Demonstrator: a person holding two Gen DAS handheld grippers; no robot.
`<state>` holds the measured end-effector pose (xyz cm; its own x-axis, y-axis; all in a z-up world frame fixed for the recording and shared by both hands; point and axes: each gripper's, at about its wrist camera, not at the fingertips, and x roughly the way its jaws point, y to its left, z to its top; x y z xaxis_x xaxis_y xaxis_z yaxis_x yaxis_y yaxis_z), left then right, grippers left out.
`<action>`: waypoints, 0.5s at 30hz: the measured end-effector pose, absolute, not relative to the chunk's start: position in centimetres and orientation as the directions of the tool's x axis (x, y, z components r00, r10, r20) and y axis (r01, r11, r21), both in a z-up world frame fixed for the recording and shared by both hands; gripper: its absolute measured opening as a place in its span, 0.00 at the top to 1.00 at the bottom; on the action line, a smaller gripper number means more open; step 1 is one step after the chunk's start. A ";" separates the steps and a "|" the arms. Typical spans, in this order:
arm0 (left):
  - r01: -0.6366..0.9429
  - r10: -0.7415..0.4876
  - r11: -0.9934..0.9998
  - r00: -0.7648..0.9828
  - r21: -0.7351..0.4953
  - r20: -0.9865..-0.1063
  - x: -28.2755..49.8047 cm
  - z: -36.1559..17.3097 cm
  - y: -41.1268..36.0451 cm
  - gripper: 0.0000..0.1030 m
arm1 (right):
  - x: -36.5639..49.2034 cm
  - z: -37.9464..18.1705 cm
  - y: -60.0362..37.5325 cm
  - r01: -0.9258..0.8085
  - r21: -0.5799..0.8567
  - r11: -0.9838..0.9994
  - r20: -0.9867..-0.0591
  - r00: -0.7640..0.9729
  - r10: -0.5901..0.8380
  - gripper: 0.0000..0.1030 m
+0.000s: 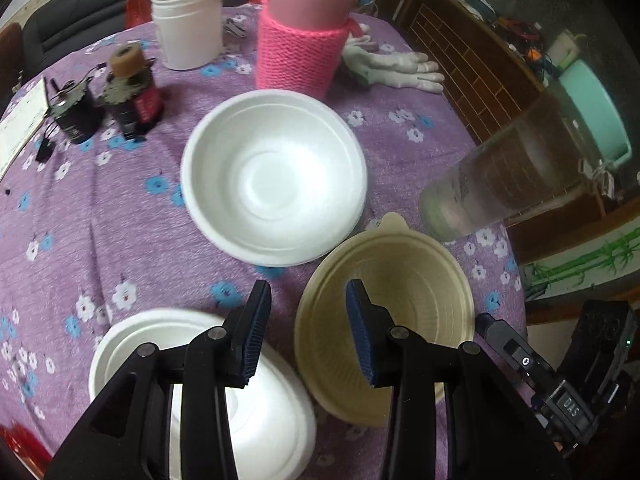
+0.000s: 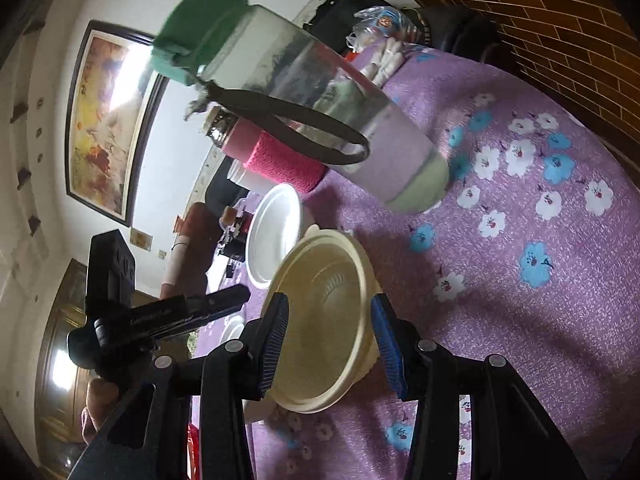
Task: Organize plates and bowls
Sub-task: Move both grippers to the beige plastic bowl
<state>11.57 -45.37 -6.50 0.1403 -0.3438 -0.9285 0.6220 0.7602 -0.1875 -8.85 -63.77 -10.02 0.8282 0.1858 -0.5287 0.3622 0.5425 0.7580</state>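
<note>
- Far left, on the purple flowered tablecloth (image 1: 120,216): two small dark bottles (image 1: 112,104) are standing side by side, one with a tan cap; labels are too blurred to read.
- Behind them a white plastic jar (image 1: 187,24) is standing upright, lid off.
- Near left: a white foam plate (image 1: 276,432) is lying flat, mostly hidden under the left gripper (image 1: 308,332).
- Left gripper: it is pointing steeply down, its blue-padded jaws standing apart with nothing between them; the left finger is hanging over the plate's right edge, the right finger over the cream bowl (image 1: 416,320).
- Centre: a white foam bowl (image 1: 274,188) is sitting upright and empty, just beyond the plate and the cream bowl, apparently not touching either.
- Behind it a pink flask in a knitted pink sleeve (image 1: 300,48) is standing upright; white gloves (image 1: 396,68) are lying to its right.
- Near right: the cream bowl is resting upright, ribbed inside, with a small tab on its far rim.
- Right gripper (image 2: 330,340): its jaws are spread on either side of the cream bowl's near rim; whether the pads are touching the rim is hard to judge from this angle, but they appear clear of it.
- Far right: a clear bottle with a green cap (image 2: 304,92) and dark strap is standing beside the cream bowl.
</note>
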 end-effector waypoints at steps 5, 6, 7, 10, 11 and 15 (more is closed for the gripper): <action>0.643 -0.304 0.750 0.126 -0.156 -0.944 10.8 -7.9 -46.4 0.65 | -9.0 -10.5 -64.1 0.382 0.765 0.519 -0.536 0.825 0.182 0.55; 0.643 -0.298 0.750 0.124 -0.152 -0.946 10.8 -8.1 -46.5 0.65 | -8.9 -10.6 -64.1 0.384 0.765 0.517 -0.537 0.824 0.182 0.55; 0.643 -0.299 0.750 0.117 -0.157 -0.947 10.8 -8.3 -46.5 0.65 | -8.8 -10.7 -64.0 0.383 0.763 0.520 -0.539 0.821 0.186 0.55; 0.649 -0.285 0.745 0.101 -0.154 -0.953 10.5 -8.9 -46.7 0.65 | -8.5 -10.6 -63.7 0.388 0.752 0.533 -0.550 0.815 0.183 0.55; 0.649 -0.275 0.747 0.103 -0.144 -0.956 10.4 -9.0 -46.7 0.65 | -8.4 -10.6 -63.6 0.391 0.749 0.535 -0.554 0.812 0.183 0.55; 0.643 -0.280 0.749 0.087 -0.161 -0.956 10.5 -9.5 -46.7 0.65 | -8.0 -10.9 -63.4 0.405 0.746 0.528 -0.567 0.802 0.187 0.55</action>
